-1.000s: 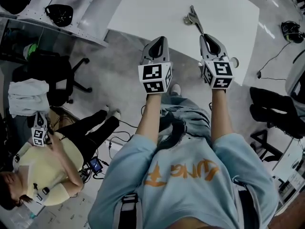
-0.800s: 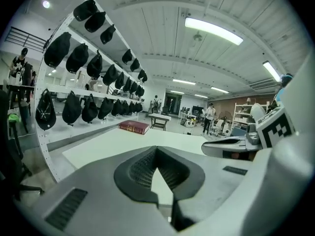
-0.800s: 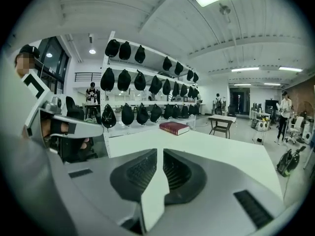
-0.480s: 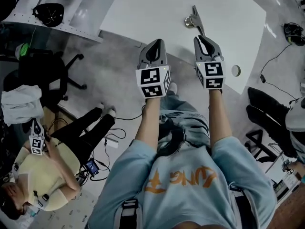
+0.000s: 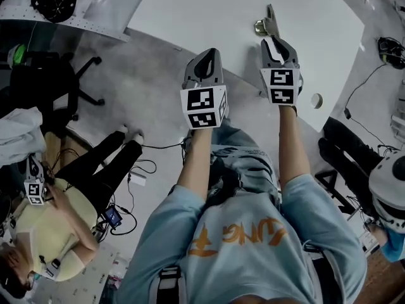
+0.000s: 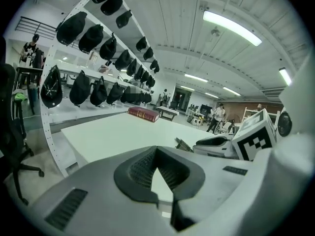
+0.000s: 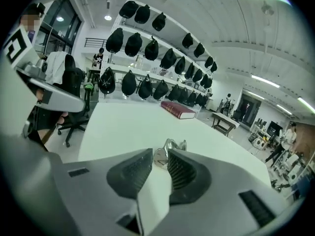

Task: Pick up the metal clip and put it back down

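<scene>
The metal clip point(image 5: 268, 23) lies on the white table point(image 5: 202, 11), near its front right part. My right gripper point(image 5: 276, 42) points at it from just behind. In the right gripper view the clip point(image 7: 170, 147) sits right beyond the tips of the right gripper point(image 7: 158, 156). Those jaws have just been opening; a gap shows between the pads and nothing is clamped in it. My left gripper point(image 5: 205, 57) hovers over the table's front edge, to the left of the clip, and holds nothing. In its own view the left gripper point(image 6: 156, 150) has its tips together.
A red book point(image 7: 178, 109) lies far back on the table. A small tape ring point(image 5: 316, 100) sits near the table's right corner. Racks of black helmets point(image 7: 142, 82) stand beyond. A seated person point(image 5: 57, 227) and an office chair point(image 5: 44, 87) are at the left on the floor.
Both grippers have come forward and down over the table. The right gripper's tips now reach the clip, and its jaws have opened from shut.
</scene>
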